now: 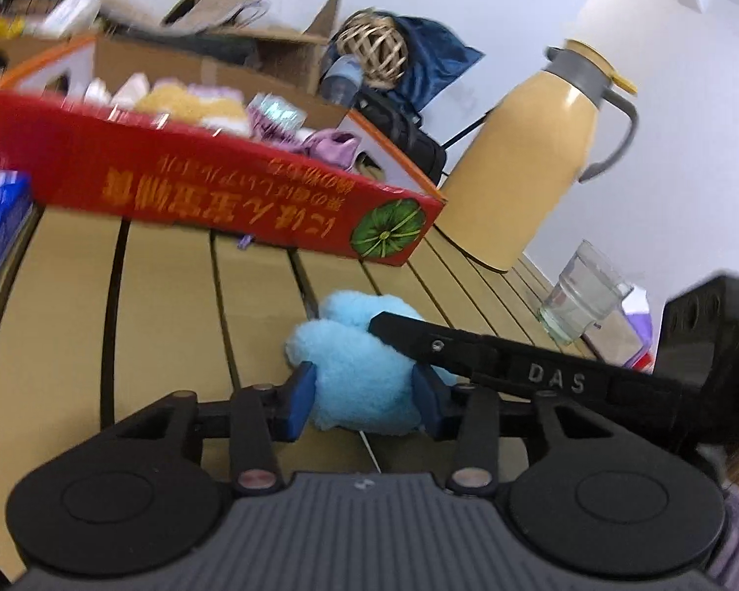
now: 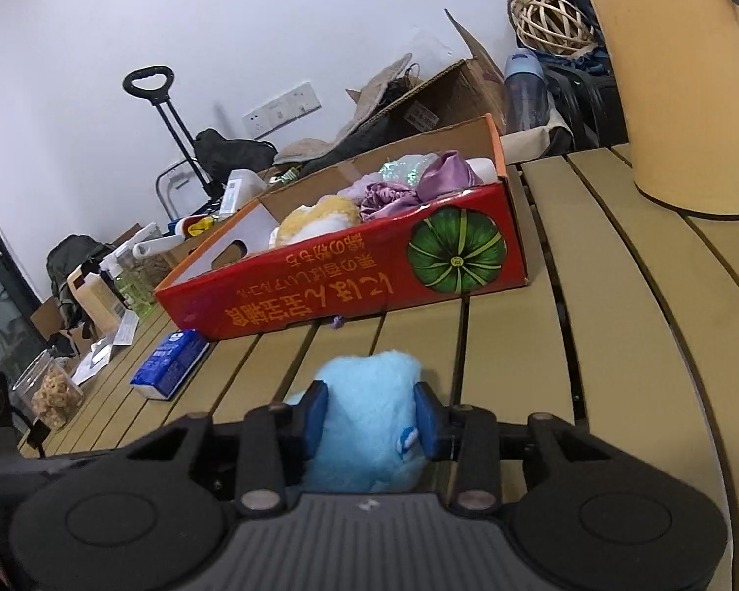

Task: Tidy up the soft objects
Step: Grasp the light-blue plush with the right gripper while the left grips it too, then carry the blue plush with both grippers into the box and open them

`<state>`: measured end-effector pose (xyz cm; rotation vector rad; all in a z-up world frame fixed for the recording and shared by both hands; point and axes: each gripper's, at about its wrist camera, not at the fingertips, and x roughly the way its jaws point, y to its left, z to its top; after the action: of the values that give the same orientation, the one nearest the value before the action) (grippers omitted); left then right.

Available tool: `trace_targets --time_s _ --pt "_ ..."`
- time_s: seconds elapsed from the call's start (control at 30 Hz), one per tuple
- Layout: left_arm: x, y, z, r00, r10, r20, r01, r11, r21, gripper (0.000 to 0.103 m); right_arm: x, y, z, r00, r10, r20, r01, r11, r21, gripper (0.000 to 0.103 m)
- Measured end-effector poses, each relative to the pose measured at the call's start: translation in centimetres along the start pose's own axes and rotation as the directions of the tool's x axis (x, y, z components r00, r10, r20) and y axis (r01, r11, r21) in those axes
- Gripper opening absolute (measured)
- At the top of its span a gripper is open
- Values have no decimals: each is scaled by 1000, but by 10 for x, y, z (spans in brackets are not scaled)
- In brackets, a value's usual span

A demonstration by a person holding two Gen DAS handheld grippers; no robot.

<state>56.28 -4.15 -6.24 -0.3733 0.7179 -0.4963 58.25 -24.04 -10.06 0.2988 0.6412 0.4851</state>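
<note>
A light blue plush toy (image 1: 354, 369) lies on the slatted wooden table, and both grippers hold it. My left gripper (image 1: 364, 401) is shut on its near part, blue pads pressed into the fluff. My right gripper (image 2: 372, 418) is shut on the same blue plush toy (image 2: 369, 409); its black finger (image 1: 468, 349) crosses in from the right in the left wrist view. Behind the toy stands a red cardboard box (image 1: 212, 187) with a green pumpkin print; it also shows in the right wrist view (image 2: 350, 285). It holds yellow, white and purple soft items (image 2: 369, 197).
A tan thermos jug (image 1: 537, 147) and a glass cup (image 1: 581, 295) stand to the right on the table. A blue tissue pack (image 2: 170, 364) and a jar of snacks (image 2: 49, 389) lie to the left. Cardboard boxes, bags and a wicker ball (image 1: 374, 47) crowd the back.
</note>
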Motion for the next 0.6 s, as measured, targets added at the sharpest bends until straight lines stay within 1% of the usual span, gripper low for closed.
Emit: trace_targets --time_s 0.1,0.17,0.23,0.27,0.3,0.37,0.4,0.5,0.6 --pt "3 1 -1 1000 -18 -5 18 1000 -26 44 -4 -5 -1 1000 11 2 -11 999 30 36" --pt "2 1 -2 1000 -29 3 29 997 -73 45 -7 -8 0 1000 13 -11 -12 995 100 34" --pt "-10 0 -1 999 -27 40 31 995 -98 43 -13 -5 1 1000 23 -6 -22 990 136 33" --pt "-25 -2 0 996 -24 88 33 995 -99 42 -18 -1 1 999 41 17 -43 987 157 33" --pt "-41 -3 1 991 -23 132 36 994 -102 42 -25 6 1 996 72 46 -78 982 172 33" --pt "-76 -3 1 978 -21 207 44 993 -105 42 -36 28 5 988 122 92 -135 979 152 33" --pt "-91 -2 1 972 -11 233 37 994 -106 42 -40 40 9 984 145 105 -159 978 138 33" --pt "-129 -2 15 957 48 286 -22 995 -95 42 -43 85 24 974 187 126 -197 978 67 33" --pt "-155 18 37 934 51 353 -1 990 -139 42 -34 120 47 965 220 142 -226 974 22 33"
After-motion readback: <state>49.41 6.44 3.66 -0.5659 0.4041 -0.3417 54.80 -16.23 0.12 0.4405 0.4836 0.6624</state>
